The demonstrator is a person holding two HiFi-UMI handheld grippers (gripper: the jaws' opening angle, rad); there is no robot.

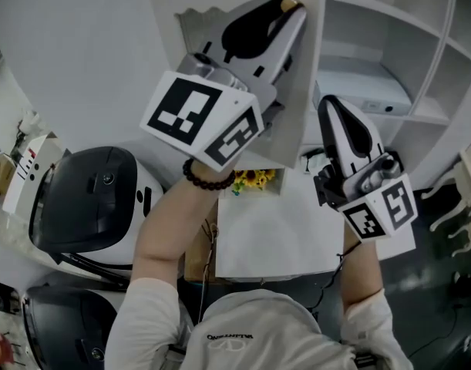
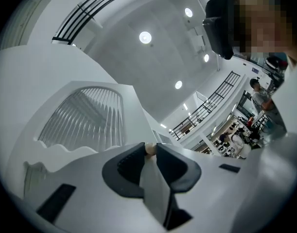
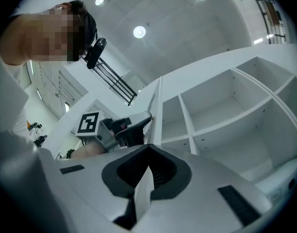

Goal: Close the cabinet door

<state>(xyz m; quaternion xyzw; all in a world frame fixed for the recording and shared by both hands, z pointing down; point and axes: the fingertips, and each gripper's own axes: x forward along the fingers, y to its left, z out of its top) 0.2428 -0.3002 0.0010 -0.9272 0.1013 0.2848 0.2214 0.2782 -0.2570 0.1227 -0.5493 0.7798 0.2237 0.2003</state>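
Head camera looks steeply down, both claw cameras upward; all share the cabinet door [image 1: 301,91].

White cabinet door [image 2: 131,115] with ribbed pane and beige knob [image 2: 149,150]; left gripper [image 1: 291,8] and right gripper [image 3: 148,148] white, black-padded (black-and-white square markers on their cubes); yellow flowers [image 1: 254,179].

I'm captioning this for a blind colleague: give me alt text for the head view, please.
Seen from above, the person's left gripper is shut on the small tan knob of the open white cabinet door. The right gripper, jaws together, hangs beside that door, near the white shelves.
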